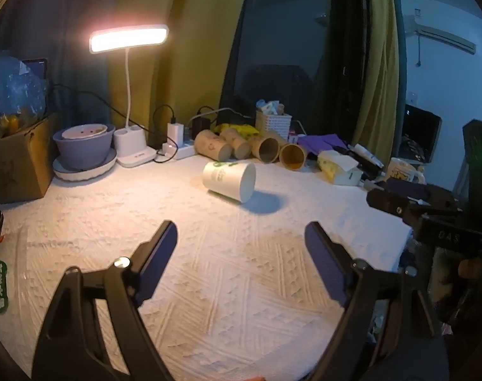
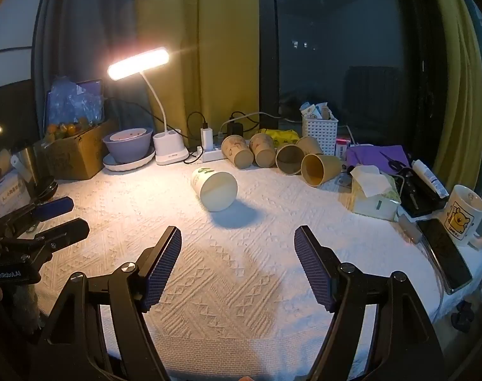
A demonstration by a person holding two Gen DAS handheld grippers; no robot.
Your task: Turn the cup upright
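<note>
The white paper cup [image 2: 214, 187] is seen lying on its side on the textured cloth [image 2: 241, 270], its green print only partly readable. Well short of it, the left gripper [image 1: 241, 241] and right gripper [image 2: 237, 244] are held spread, empty.

"genrobot.ai" on left hand-held gripper [image 2: 71, 219] body; other labels, incl mug [image 2: 464, 214] print, too small to read.

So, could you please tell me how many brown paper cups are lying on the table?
5, in a row at the back: two left, one open-mouthed centre, one behind it, one rightmost. Others may hide behind.
</note>
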